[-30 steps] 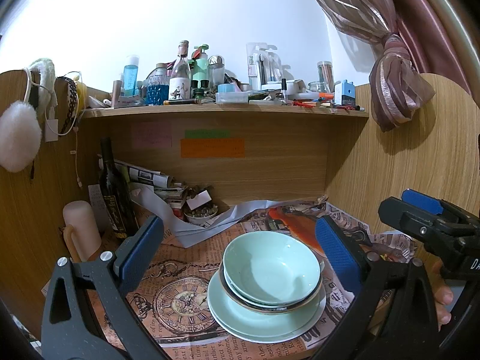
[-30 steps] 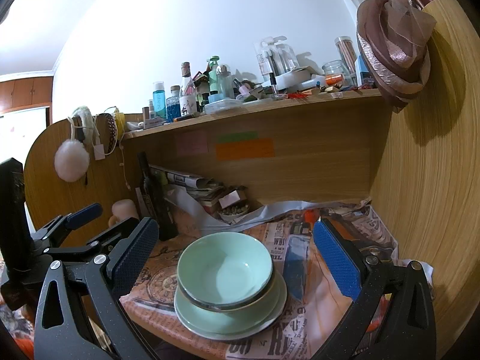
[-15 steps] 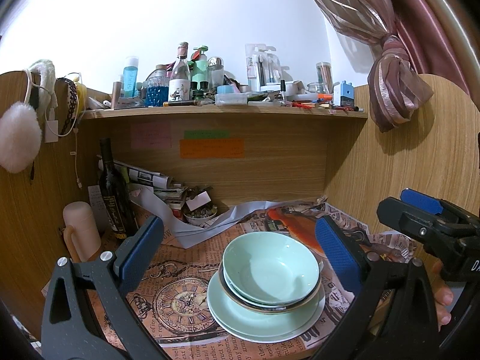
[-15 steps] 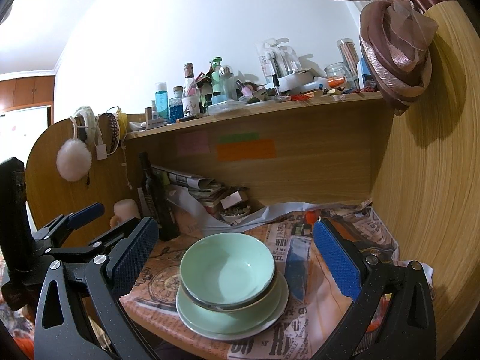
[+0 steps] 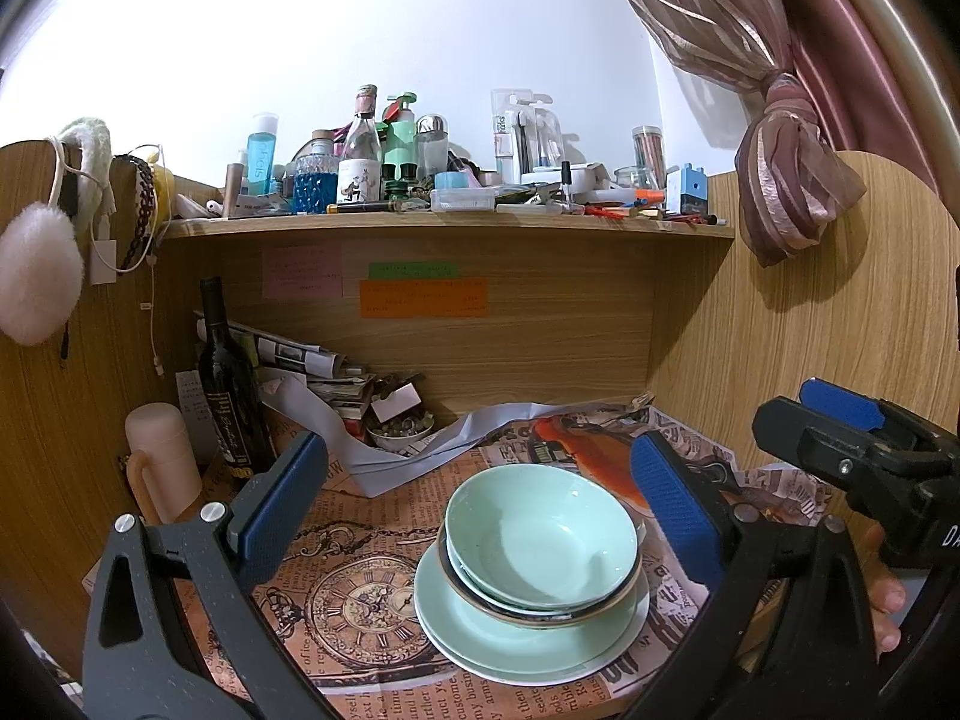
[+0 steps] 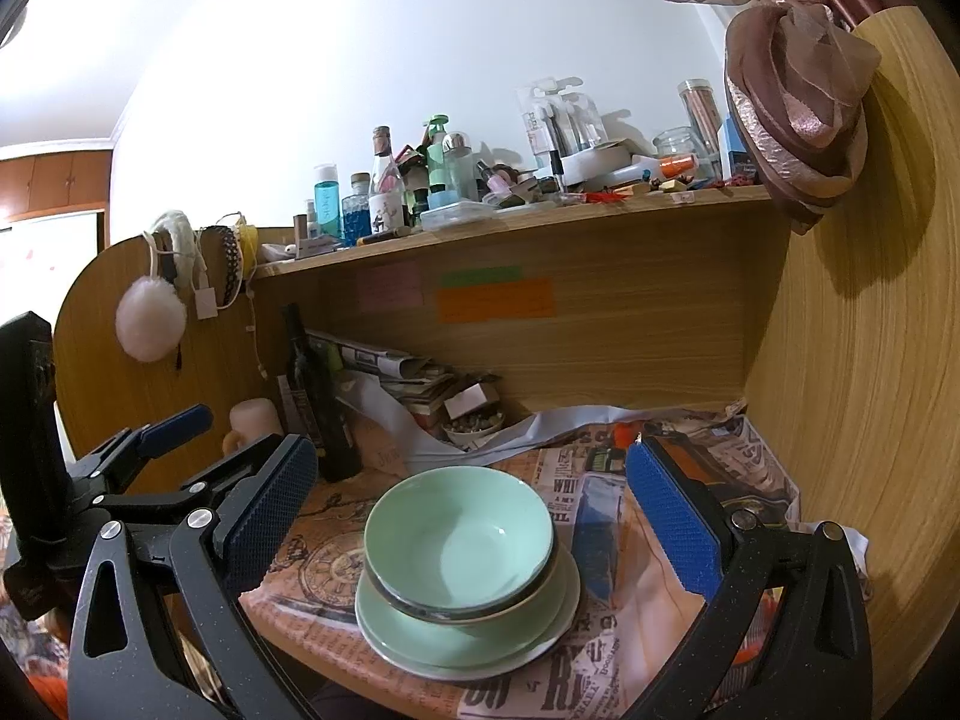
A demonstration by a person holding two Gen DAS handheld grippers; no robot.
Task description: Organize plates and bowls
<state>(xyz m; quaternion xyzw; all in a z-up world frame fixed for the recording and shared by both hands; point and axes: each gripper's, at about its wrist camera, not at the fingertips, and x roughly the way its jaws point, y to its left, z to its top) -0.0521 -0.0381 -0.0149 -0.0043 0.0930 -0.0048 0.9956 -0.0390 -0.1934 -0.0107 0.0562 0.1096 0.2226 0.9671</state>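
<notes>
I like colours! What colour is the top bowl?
Pale mint green top bowl, clearest in the left wrist view.

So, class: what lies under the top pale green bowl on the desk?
Under the top pale green bowl sits a dark-rimmed bowl, then pale green plates on newspaper. The exact plate count is hidden.

Two bowls [image 5: 540,540], two plates [image 5: 480,636], one bottle [image 5: 225,384].
</notes>
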